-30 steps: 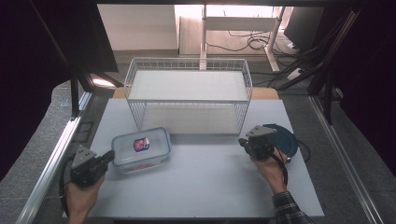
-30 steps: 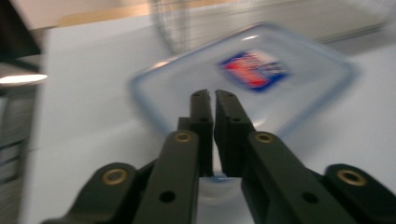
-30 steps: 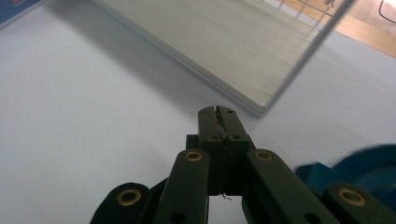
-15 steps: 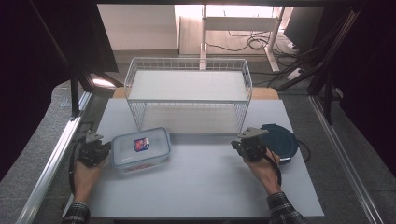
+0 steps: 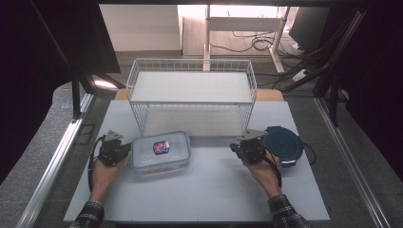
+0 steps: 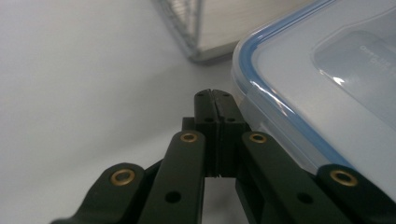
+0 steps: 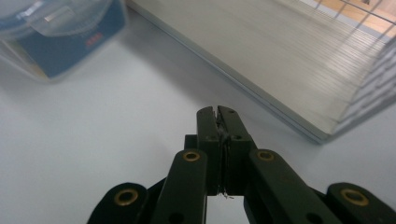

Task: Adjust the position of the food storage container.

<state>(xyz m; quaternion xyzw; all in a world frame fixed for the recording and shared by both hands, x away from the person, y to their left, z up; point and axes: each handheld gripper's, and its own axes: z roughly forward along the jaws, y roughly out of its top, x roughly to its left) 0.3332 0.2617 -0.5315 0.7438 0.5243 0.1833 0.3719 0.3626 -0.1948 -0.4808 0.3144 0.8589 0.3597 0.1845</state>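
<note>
A clear food box with a blue-rimmed lid (image 5: 160, 151) lies on the white table (image 5: 204, 190), in front of the wire rack. My left gripper (image 5: 124, 148) is shut with nothing in it, its tips right at the box's left side. In the left gripper view the closed jaws (image 6: 215, 100) sit against the box (image 6: 322, 84) corner. My right gripper (image 5: 236, 148) is shut and empty, a good way right of the box. The right gripper view has its closed jaws (image 7: 218, 114) over bare table, with the box (image 7: 56, 32) far off at top left.
A white wire rack with a shelf (image 5: 190, 90) stands at the back middle of the table; its base plate (image 7: 280, 60) lies ahead of my right gripper. A dark round lid-like disc (image 5: 283, 144) rests just right of the right hand.
My left hand has moved forward and right, from the table's front left corner up to the box's left side. The right hand has edged left, off the dark disc.
</note>
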